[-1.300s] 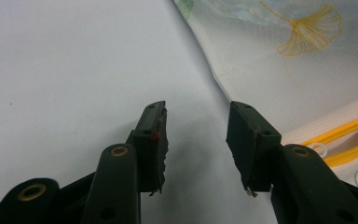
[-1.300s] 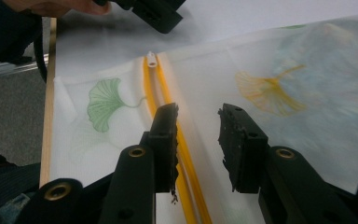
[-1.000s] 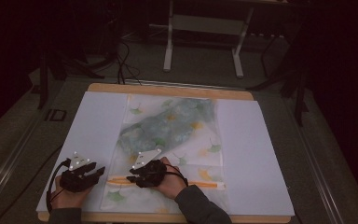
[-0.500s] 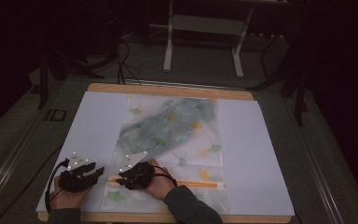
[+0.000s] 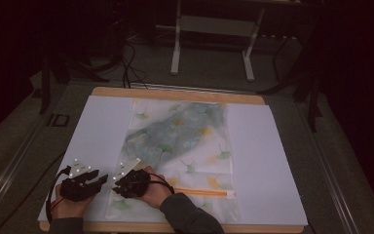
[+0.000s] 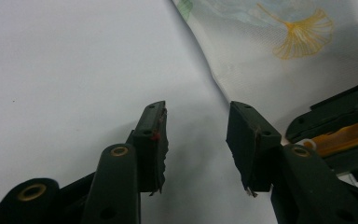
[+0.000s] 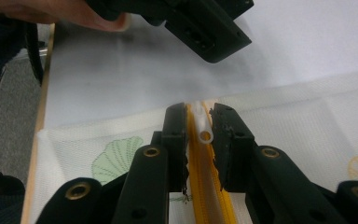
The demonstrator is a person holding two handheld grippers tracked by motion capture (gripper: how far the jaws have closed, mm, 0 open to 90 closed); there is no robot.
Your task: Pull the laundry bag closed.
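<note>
A see-through pouch (image 5: pixel 180 141) printed with ginkgo leaves lies flat on a white sheet (image 5: pixel 102 126). Its orange zipper (image 5: pixel 204 192) runs along the near edge. My right gripper (image 5: pixel 118 184) sits at the zipper's left end. In the right gripper view this gripper (image 7: pixel 199 123) is shut on the white zipper pull (image 7: pixel 203 127), with the orange zipper (image 7: pixel 208 196) running between the jaws. My left gripper (image 5: pixel 102 179) lies just left of it. Its jaws (image 6: pixel 196 135) stand open over the bare sheet beside the pouch's edge (image 6: pixel 270 56), holding nothing.
The sheet covers a wooden table (image 5: pixel 175 92) whose near-left edge (image 7: pixel 42 93) is close to both grippers. A white metal stand (image 5: pixel 214 29) and cables lie on the dark floor beyond. The sheet's right side (image 5: pixel 268 161) is bare.
My right gripper has slid left along the zipper with the pull, ending close to the left gripper. The left gripper has barely moved.
</note>
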